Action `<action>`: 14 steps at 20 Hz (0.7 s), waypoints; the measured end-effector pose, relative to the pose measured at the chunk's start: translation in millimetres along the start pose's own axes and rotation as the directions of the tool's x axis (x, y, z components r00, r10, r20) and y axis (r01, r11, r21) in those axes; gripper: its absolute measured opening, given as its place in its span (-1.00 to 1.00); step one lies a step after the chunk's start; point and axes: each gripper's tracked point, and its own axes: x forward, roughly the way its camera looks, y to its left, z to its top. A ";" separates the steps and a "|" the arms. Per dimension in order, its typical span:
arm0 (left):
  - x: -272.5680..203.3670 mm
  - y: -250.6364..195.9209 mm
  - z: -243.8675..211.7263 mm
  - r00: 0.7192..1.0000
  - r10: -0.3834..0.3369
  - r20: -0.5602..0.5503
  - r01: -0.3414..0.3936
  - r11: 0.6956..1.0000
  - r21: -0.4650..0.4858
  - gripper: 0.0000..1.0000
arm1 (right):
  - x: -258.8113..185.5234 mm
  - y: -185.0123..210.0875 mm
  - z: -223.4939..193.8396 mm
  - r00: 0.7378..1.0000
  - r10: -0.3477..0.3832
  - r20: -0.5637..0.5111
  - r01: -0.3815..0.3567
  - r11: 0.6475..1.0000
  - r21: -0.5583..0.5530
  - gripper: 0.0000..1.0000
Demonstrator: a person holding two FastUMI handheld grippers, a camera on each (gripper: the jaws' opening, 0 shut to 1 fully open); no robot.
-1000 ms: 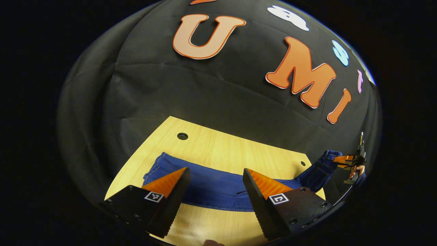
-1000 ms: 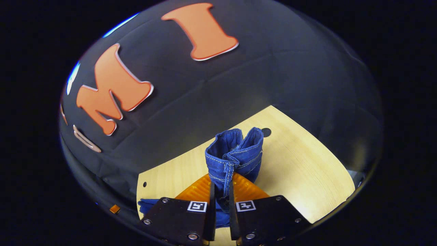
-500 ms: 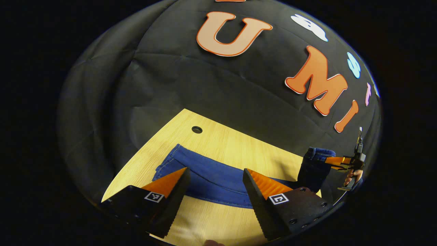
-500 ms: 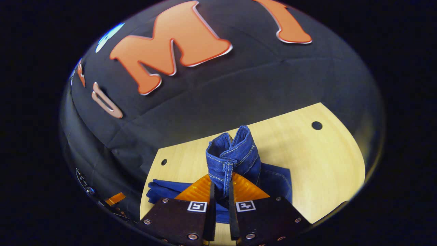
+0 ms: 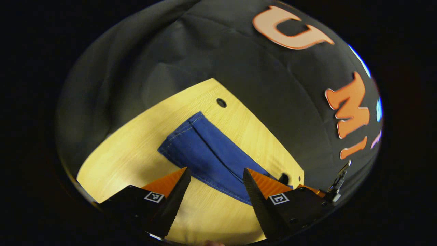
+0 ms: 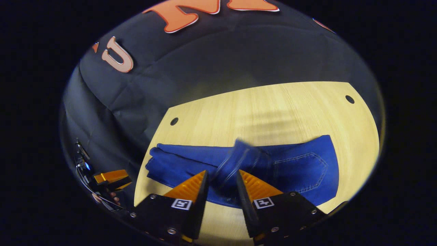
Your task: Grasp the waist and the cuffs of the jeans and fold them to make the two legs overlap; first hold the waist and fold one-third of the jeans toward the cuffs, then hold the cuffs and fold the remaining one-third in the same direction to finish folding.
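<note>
while the jeans [image 6: 293, 167] are spread on the table [image 6: 273, 109], a blurred fold is seen between the parted right gripper [image 6: 221, 182] fingers — grip cannot be told.

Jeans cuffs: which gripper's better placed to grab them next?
Left. The left gripper is open, near the cuffs; the right gripper is open over the folded waist, farther from them.

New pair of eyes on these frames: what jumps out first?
The blue jeans stretched across the pale wooden table, with a blurred bunch of denim just beyond the right gripper, whose fingers stand apart. In the left gripper view, the left gripper hangs wide open over the jeans' near edge.
</note>
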 end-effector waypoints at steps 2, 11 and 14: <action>8.5 11.3 -2.5 0.999 -0.010 -0.034 0.006 0.995 -0.103 0.91 | -6.4 1.1 10.6 1.000 0.004 0.025 -0.005 1.000 0.023 0.05; 61.2 70.8 -4.5 0.989 0.028 -0.145 -0.085 0.908 -0.410 0.91 | -80.1 -38.3 78.9 0.970 -0.071 0.231 0.058 0.996 0.060 0.48; 77.4 79.8 -4.8 0.983 0.082 -0.162 -0.142 0.903 -0.406 0.90 | -103.7 -47.1 92.6 0.955 -0.088 0.283 0.066 0.994 0.087 0.48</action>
